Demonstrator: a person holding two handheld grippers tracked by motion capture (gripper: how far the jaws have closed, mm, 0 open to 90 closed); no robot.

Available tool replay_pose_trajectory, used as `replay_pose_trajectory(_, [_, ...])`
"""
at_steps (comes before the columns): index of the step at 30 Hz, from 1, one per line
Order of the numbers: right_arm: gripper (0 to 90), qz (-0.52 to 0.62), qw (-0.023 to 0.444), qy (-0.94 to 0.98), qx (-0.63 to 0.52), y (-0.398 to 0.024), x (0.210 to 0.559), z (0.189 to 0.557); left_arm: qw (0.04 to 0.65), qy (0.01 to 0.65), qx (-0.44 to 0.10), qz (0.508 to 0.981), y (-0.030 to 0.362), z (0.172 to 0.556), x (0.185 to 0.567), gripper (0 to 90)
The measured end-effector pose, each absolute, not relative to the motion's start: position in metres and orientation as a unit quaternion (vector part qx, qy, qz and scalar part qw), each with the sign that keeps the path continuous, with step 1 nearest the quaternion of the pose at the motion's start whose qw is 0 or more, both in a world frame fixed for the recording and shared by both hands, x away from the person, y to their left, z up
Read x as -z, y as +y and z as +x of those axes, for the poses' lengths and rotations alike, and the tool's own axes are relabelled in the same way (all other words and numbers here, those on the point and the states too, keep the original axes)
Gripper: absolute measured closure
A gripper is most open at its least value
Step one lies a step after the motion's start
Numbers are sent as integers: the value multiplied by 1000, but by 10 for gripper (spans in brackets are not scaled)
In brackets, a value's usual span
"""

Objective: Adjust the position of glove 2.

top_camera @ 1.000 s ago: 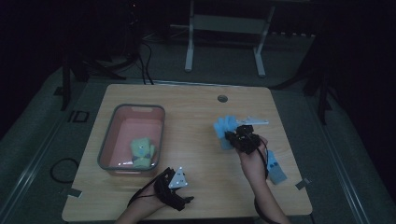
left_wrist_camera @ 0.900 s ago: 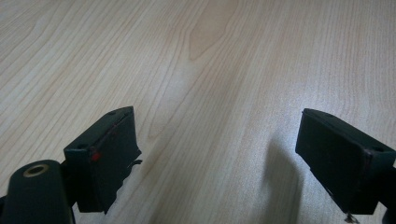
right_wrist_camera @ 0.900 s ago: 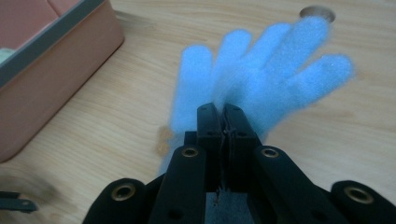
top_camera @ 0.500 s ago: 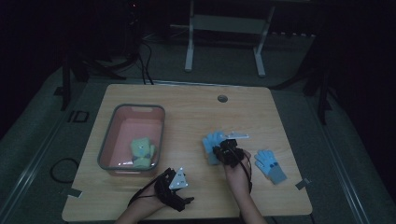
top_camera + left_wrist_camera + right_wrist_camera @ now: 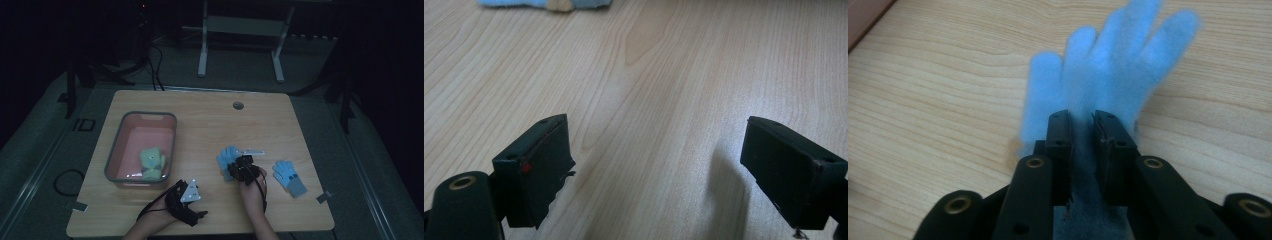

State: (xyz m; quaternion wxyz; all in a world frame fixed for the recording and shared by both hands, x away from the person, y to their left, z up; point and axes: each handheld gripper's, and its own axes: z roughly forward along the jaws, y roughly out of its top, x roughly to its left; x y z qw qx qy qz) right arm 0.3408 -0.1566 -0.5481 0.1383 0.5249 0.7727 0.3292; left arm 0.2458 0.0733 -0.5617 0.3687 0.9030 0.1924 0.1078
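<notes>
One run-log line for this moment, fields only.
right gripper: jaws just opening, blue glove between them, on table | left gripper: open, idle | second blue glove: on table | pink bin: holds green glove

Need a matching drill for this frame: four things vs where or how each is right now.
Things:
1. green glove
2. blue glove by the pink bin
3. second blue glove
4. left gripper

States:
A. lies alone at the table's right side
B. jaws wide apart, nothing between them
C. inside the bin
D. between the right gripper's jaws, which have just been opening

Pairs: 1-C, 2-D, 3-A, 4-B
</notes>
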Motion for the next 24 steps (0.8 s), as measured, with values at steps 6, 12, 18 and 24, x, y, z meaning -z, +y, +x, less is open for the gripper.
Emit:
replay_pose_trajectory(6, [682,507,144,780,-339,-157,534,339,365,187,-107,906,72,245,563,137])
replay_pose_trajectory(12, [596,469,148,796,-352,-169,515,341,366,188,-104,905,73,246,562,138])
replay_pose_trajectory(18, [579,429,141,822,-348,-198,509,341,366,188,-102,906,72,245,563,138])
replay_pose_trajectory(24, [586,404,143,835,-346,-234,512,331,367,188,-99,906,72,245,563,138])
